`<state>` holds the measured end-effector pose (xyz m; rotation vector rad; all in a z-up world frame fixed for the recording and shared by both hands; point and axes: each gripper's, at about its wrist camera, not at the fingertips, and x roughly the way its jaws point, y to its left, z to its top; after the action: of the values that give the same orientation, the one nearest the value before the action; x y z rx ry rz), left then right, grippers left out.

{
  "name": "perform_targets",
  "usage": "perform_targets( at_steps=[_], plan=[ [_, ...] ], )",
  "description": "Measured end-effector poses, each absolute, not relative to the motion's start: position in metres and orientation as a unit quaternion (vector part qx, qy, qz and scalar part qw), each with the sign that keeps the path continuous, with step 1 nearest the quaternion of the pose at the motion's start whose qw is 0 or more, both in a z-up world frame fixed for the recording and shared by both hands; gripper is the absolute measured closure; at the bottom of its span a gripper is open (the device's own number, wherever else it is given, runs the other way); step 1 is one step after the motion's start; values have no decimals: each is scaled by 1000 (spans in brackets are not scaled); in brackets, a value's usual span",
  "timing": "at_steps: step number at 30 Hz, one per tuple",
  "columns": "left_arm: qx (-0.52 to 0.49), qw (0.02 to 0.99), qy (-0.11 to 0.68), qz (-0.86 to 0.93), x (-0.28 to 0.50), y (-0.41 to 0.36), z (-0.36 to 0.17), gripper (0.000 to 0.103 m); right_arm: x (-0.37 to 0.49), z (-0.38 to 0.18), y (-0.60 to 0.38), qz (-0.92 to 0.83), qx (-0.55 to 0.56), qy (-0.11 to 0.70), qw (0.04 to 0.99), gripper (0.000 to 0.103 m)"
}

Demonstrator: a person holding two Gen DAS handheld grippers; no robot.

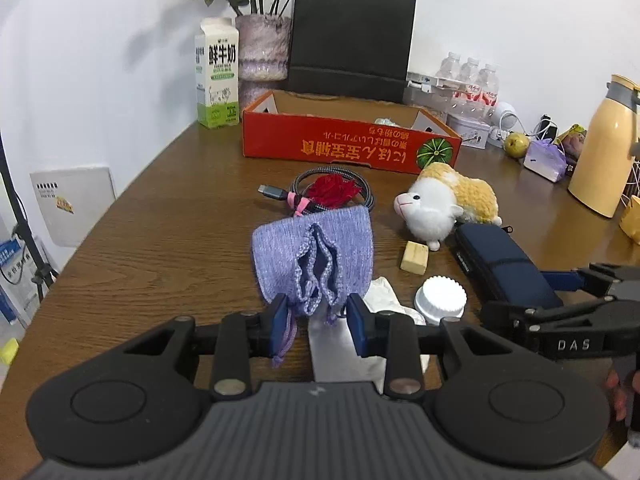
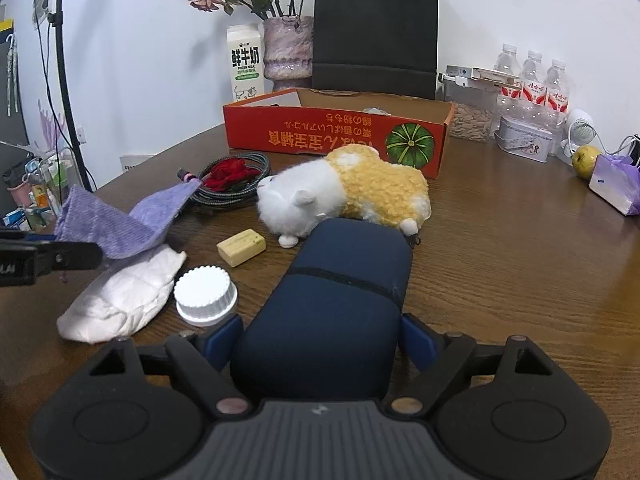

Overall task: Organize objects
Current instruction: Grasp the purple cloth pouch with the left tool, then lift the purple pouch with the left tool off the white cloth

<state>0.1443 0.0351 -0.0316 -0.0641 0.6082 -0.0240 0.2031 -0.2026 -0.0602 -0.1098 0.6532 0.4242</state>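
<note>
The left gripper [image 1: 317, 320] has its blue fingers [image 1: 280, 322] pinched on the gathered mouth of a purple knit pouch [image 1: 312, 252], and the pouch is lifted up off the brown desk [image 1: 160, 248]. Under the pouch lies a soft white pad [image 2: 120, 300], flat on the desk. The right gripper [image 2: 322, 340] has its fingers [image 2: 222, 338] pressed on both sides of a long dark blue case [image 2: 340, 288]; the case points away toward the back of the desk. Just beside the case is a white ribbed lid [image 2: 205, 294], and a bit farther is a small pale wooden block [image 2: 241, 246]. The far end of the case touches a fluffy white and yellow toy animal [image 2: 344, 196], which lies on its side. To the left of the toy is a coiled dark cable [image 1: 340, 188] with a red cloth flower [image 1: 332, 192] sitting in its middle. Behind these stands an open red cardboard box [image 1: 348, 146] with a green pumpkin picture on its front. There is bare desk between the toy and the box, and a wide bare stretch along the left edge of the desk. At the back edge, by the wall, stand a milk carton [image 1: 217, 74], a vase of dried flowers [image 1: 264, 46] and a black paper bag [image 1: 352, 40]. The back right corner is crowded with water bottles [image 2: 536, 84], a small tin [image 2: 524, 140], a green fruit [image 2: 586, 160] and a yellow flask [image 1: 600, 148].
</note>
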Motion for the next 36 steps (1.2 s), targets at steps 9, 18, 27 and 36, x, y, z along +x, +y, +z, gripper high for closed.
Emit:
perform_targets(
  at_steps=[9, 18, 27, 36],
  plan=[
    [-21, 951, 310, -4, 135, 37, -46, 18, 194, -58, -208, 211, -59, 325, 920, 19],
    [-35, 953, 300, 17, 151, 32, -40, 0, 206, -58, -201, 190, -53, 331, 923, 11],
    [-48, 939, 340, 38, 178, 45, -58, 0, 215, -62, -202, 167, -51, 333, 926, 3],
    [-72, 946, 314, 42, 169, 51, -58, 13, 215, -62, -203, 164, -48, 330, 928, 8]
  ],
)
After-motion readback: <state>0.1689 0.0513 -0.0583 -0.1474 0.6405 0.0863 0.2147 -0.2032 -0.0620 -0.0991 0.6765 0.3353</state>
